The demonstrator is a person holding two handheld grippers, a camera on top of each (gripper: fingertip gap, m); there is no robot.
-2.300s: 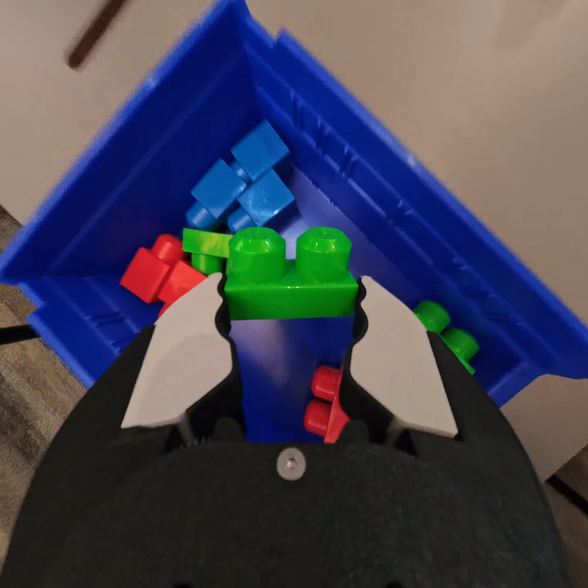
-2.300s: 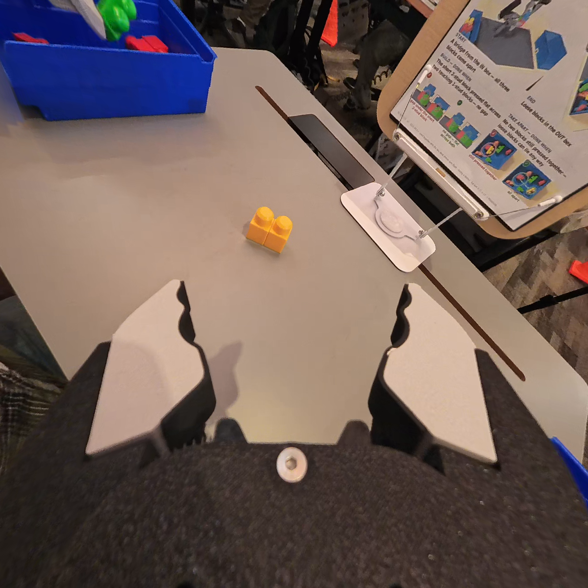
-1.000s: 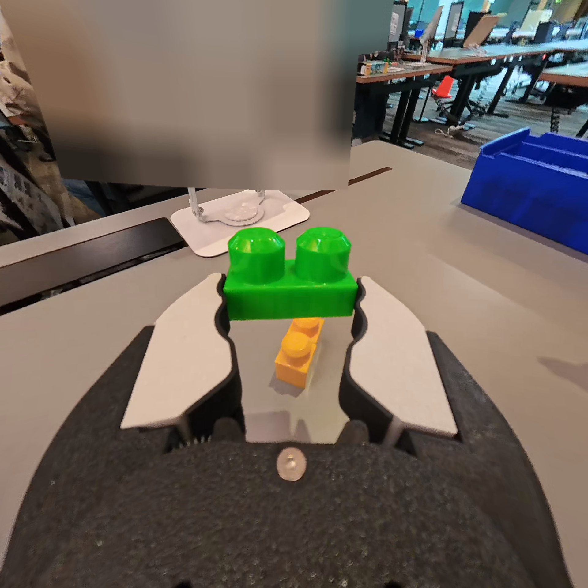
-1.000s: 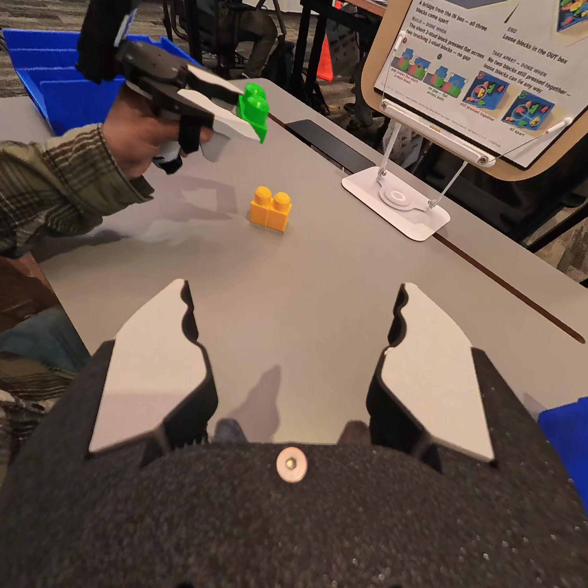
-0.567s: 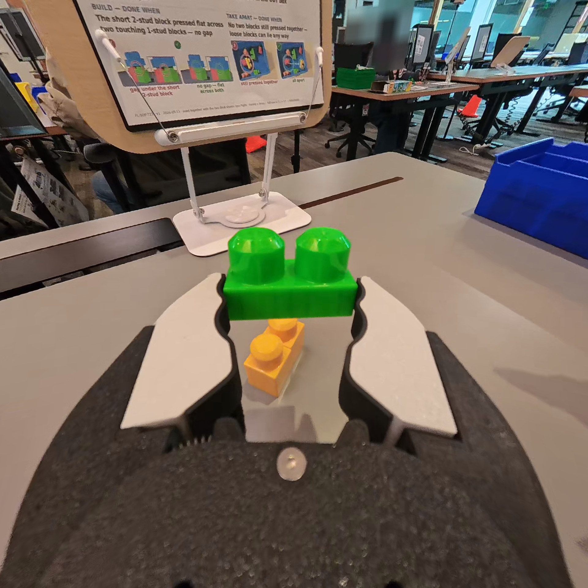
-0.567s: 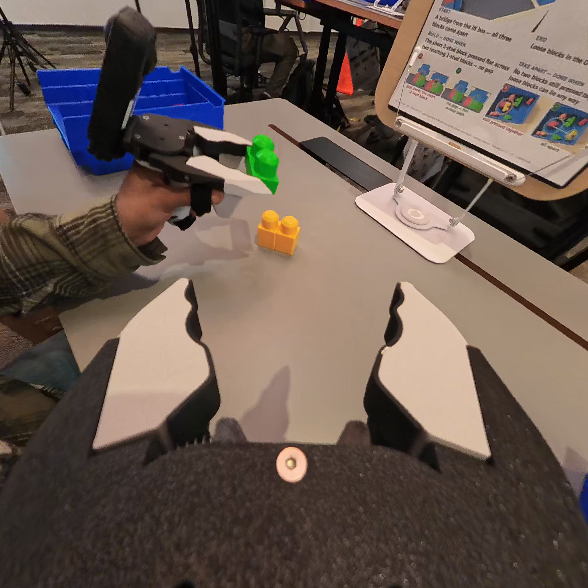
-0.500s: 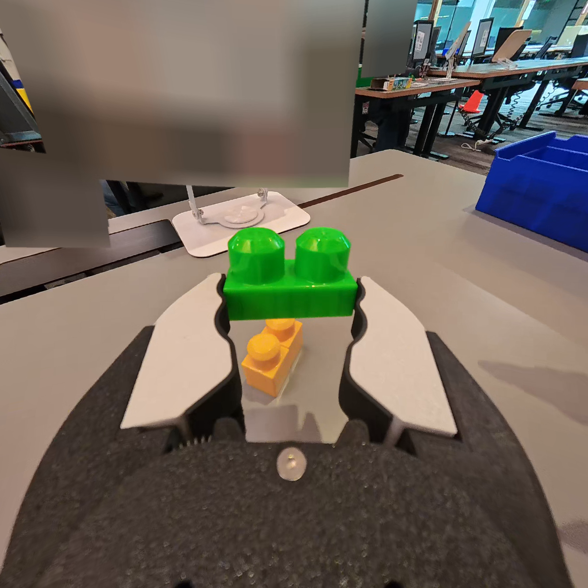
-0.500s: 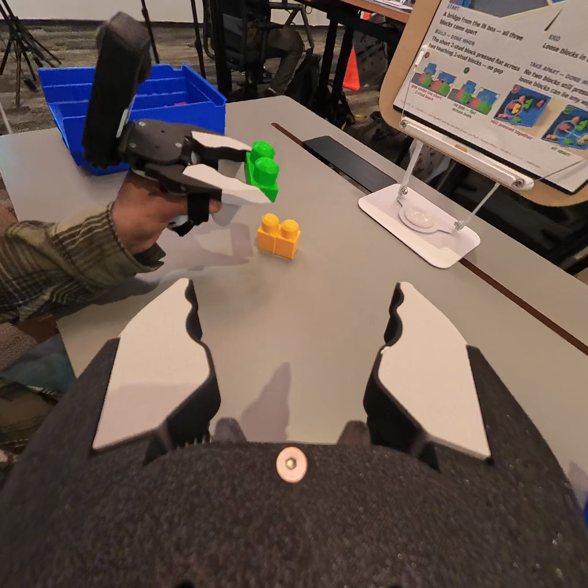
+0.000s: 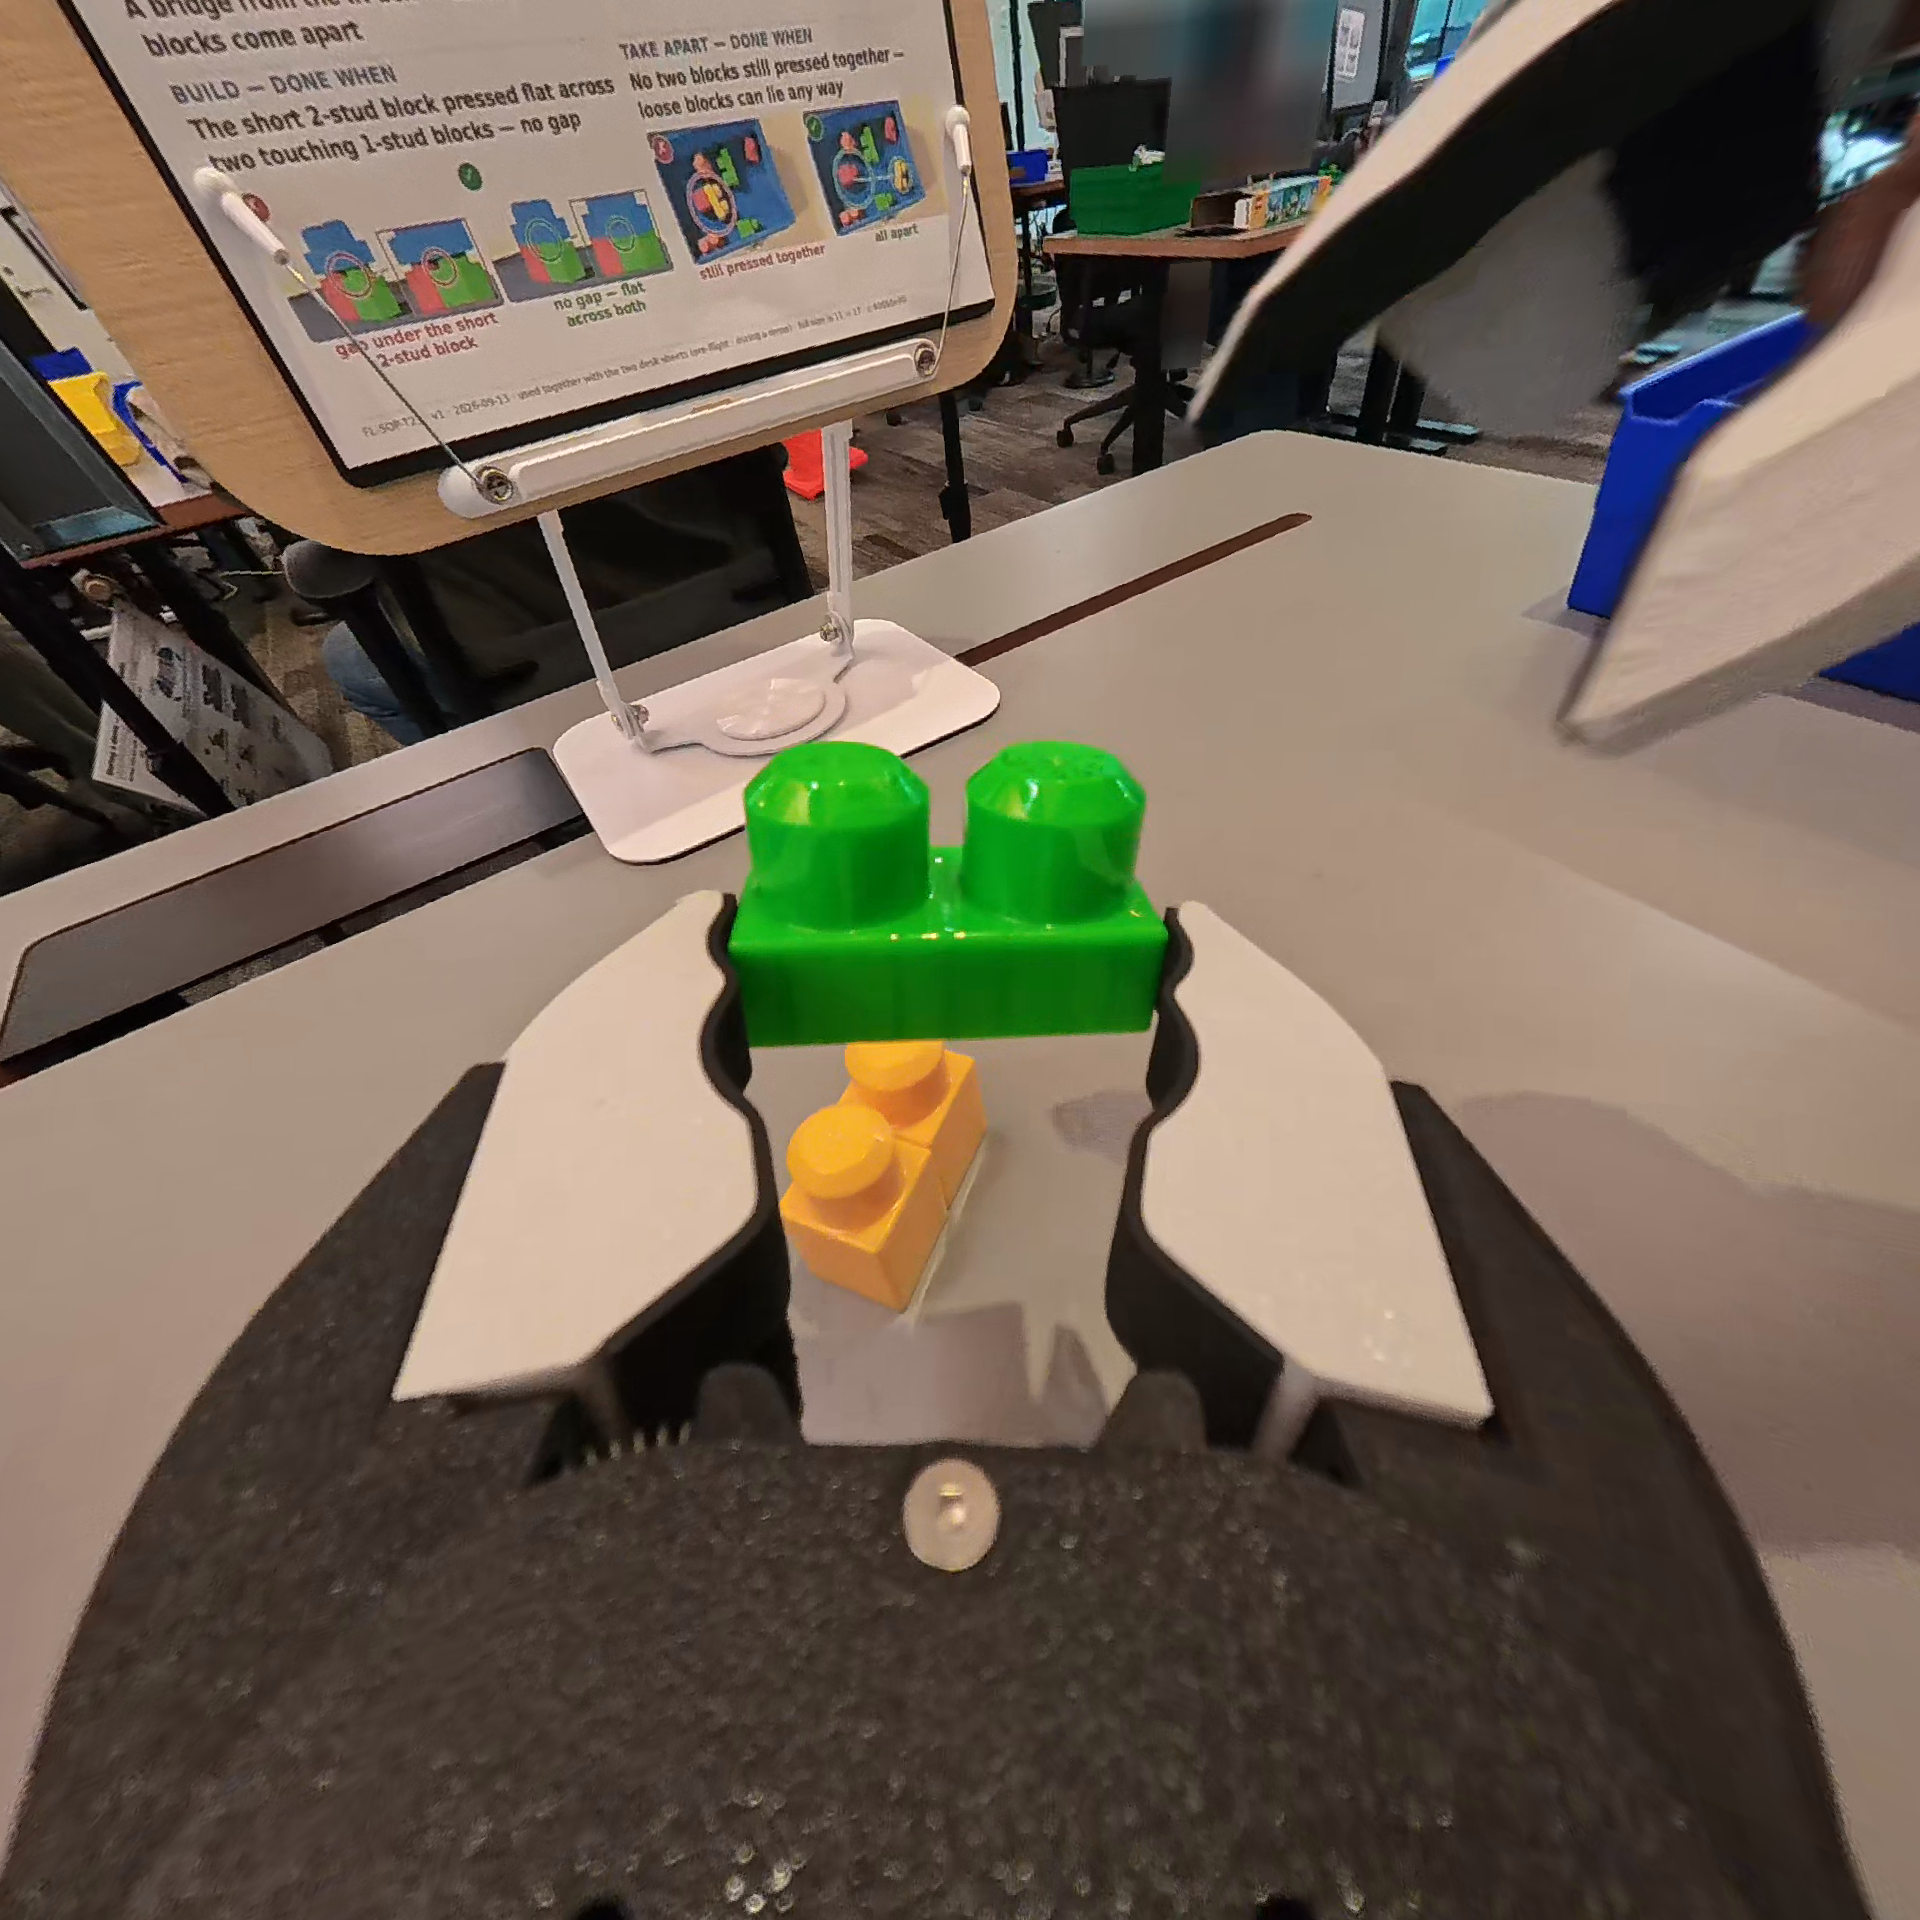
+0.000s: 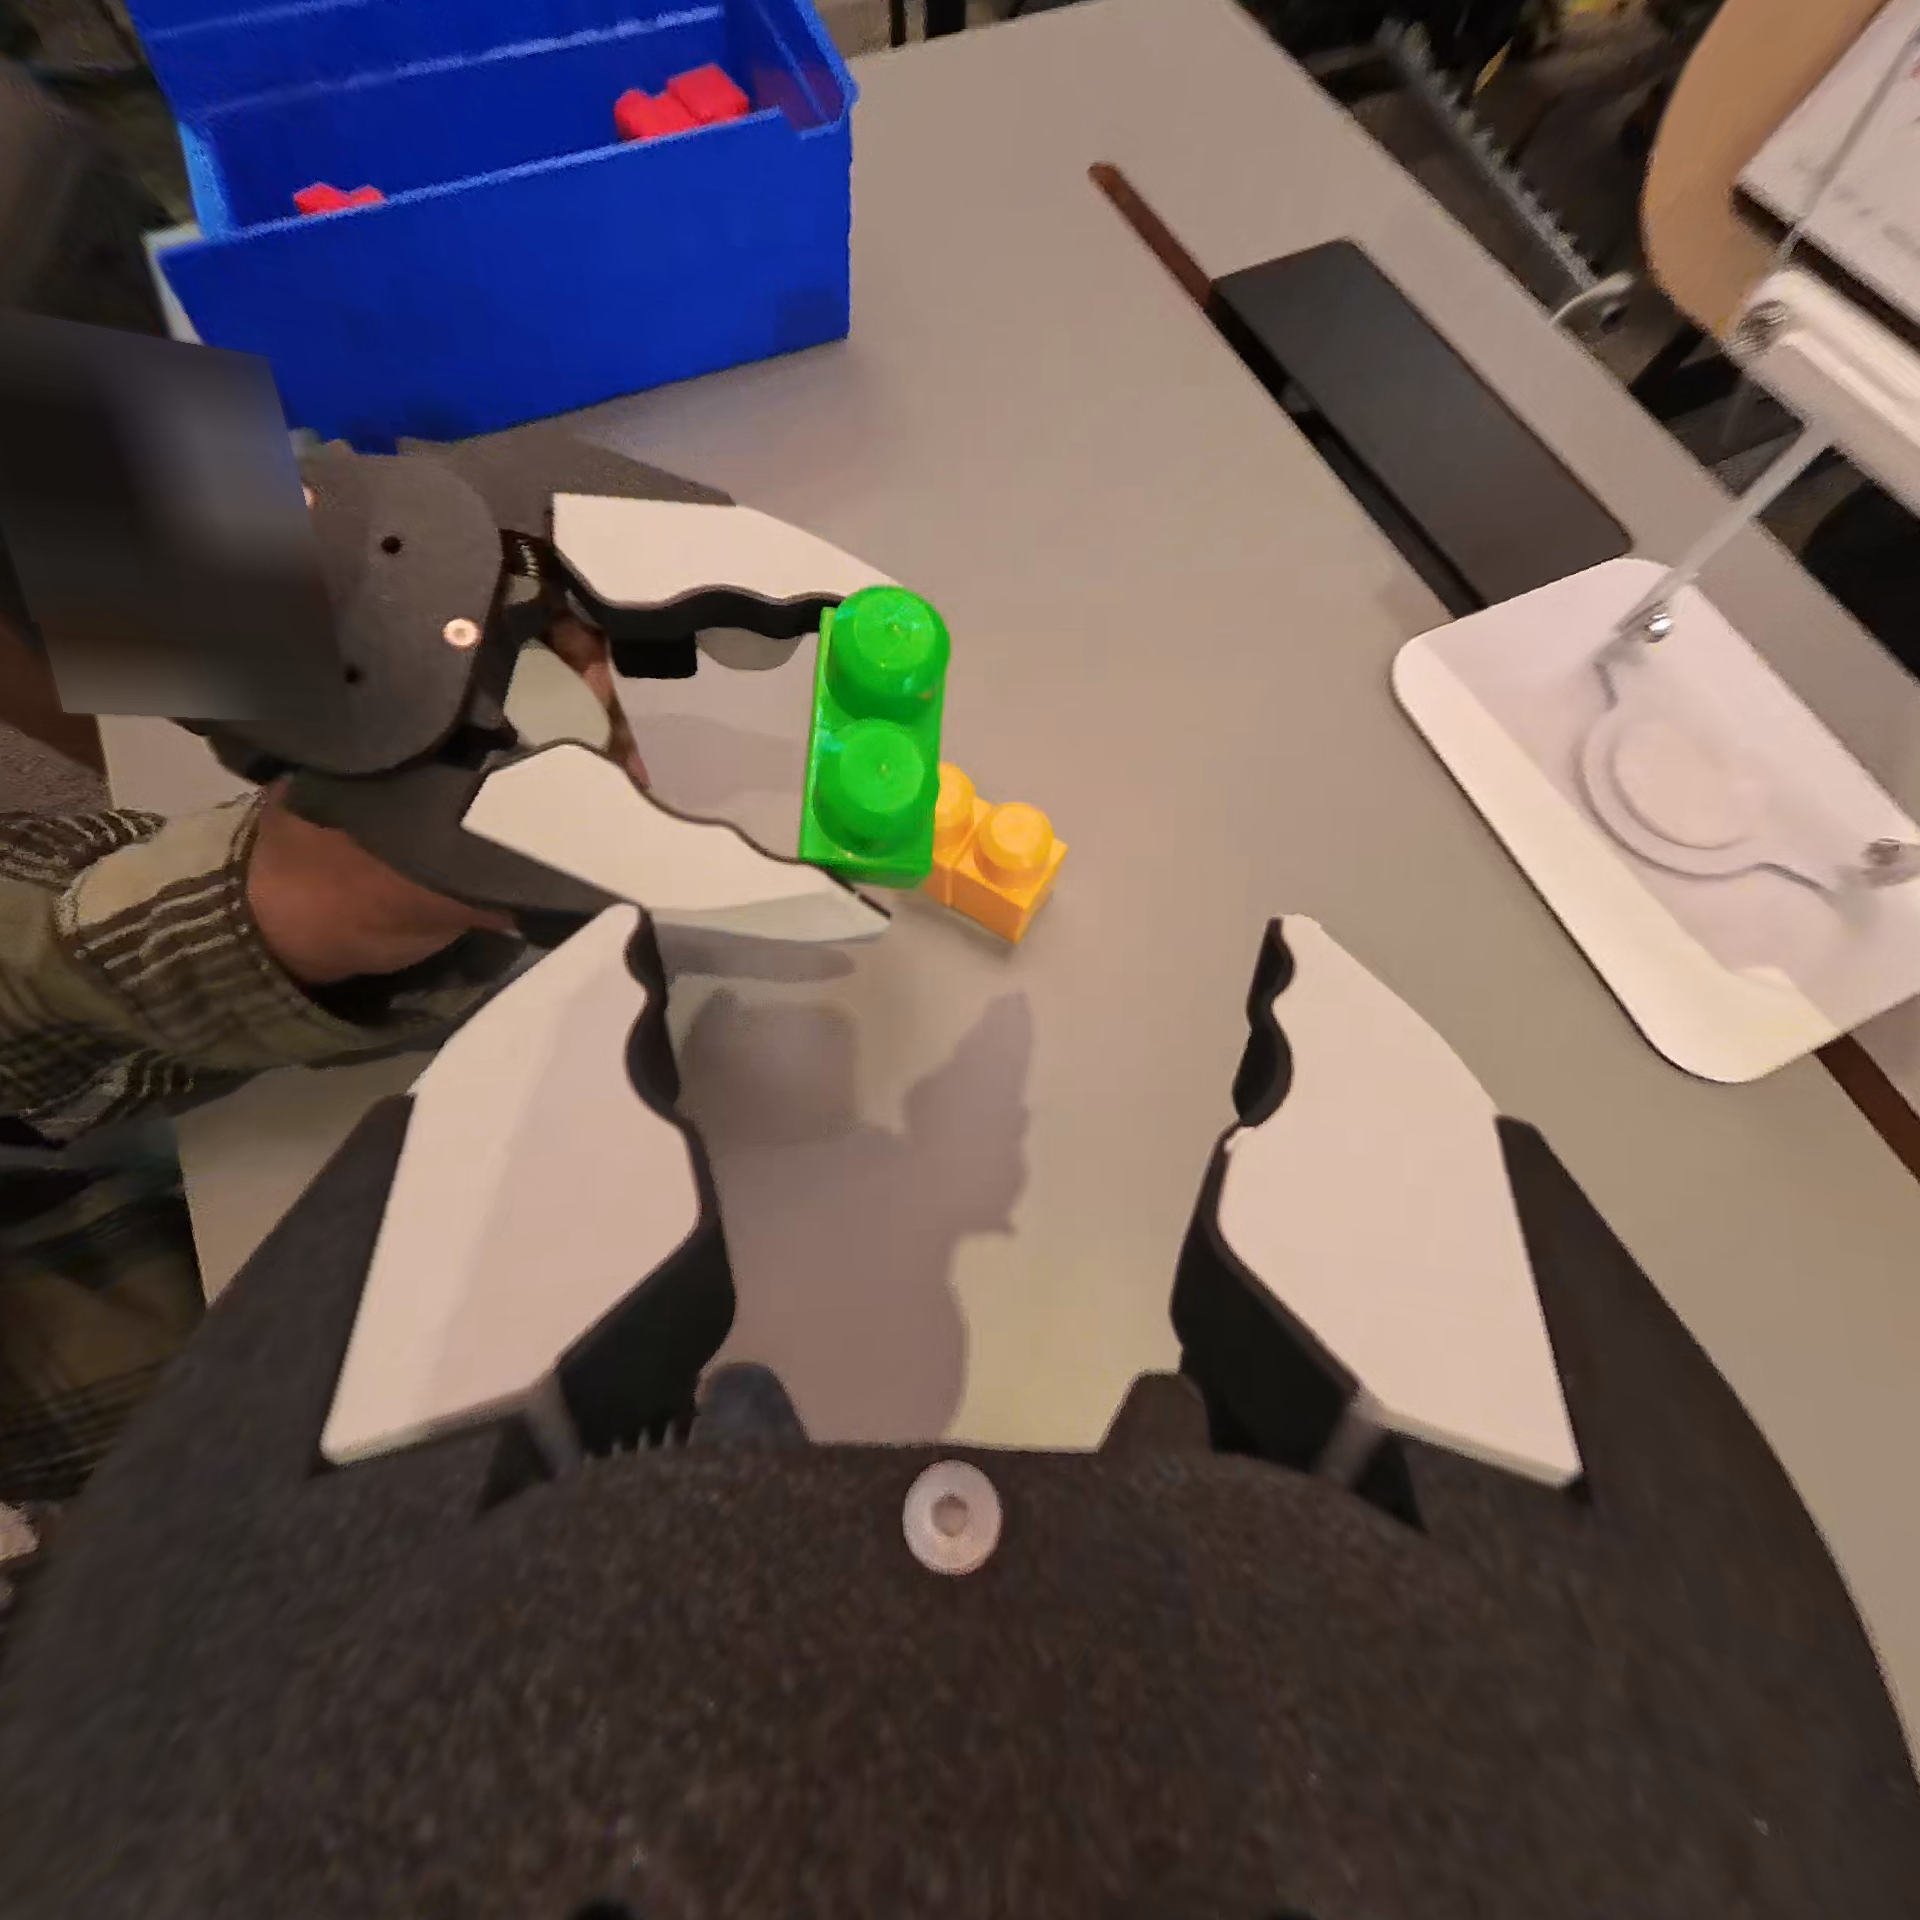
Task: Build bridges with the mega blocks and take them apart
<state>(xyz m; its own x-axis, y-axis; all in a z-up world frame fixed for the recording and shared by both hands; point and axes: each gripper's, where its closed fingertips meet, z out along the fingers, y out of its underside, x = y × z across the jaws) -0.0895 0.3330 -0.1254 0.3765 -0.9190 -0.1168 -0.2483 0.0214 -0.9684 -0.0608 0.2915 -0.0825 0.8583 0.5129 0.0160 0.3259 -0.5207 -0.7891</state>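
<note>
The left tool [image 9: 948, 971] is closed on the ends of a green block [image 9: 943, 935], a two-stud piece held level with its studs up, above the grey worktop [image 9: 1455, 935]. Two yellow blocks [image 9: 883, 1174], one stud each, stand touching side by side on the worktop, just below and behind the green block, which is not pressed onto them. In the right wrist view the green block [image 10: 875, 743] partly covers the yellow blocks [image 10: 997, 857]. The right tool [image 10: 961, 1039] hangs above the worktop near them, its jaws wide apart and holding nothing. A blue bin [image 10: 520, 239] with red blocks [image 10: 681, 99] sits at the far side. A white stand base [image 10: 1662, 821] lies to the right.
</note>
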